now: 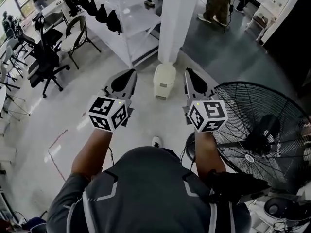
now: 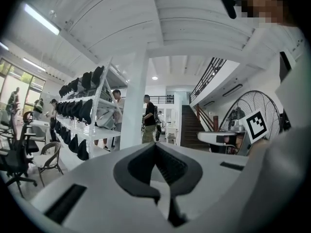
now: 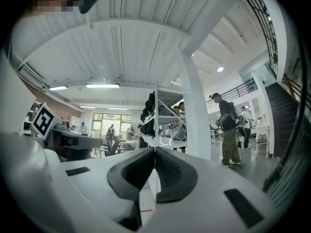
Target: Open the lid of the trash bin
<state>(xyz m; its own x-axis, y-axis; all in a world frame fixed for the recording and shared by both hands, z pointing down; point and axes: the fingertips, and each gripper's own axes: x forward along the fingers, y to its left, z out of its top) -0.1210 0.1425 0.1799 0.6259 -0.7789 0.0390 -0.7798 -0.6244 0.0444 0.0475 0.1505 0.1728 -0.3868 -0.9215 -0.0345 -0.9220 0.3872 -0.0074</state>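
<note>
1. Trash bin stands on the floor at the foot of the white pillar, ahead of you and btwn both grippers in head view. Its lid looks shut.
2. Left gripper & right gripper are both clenched, jaws together, nothing held.
3. Step, as I judge it, is the approach. Get closer, tip one gripper down, part its jaws before the lid edge, and lift slowly.
4. Only head view shows the bin. The gripper views look out across the room at shelves & people, and only they show the jaws meeting.
</note>
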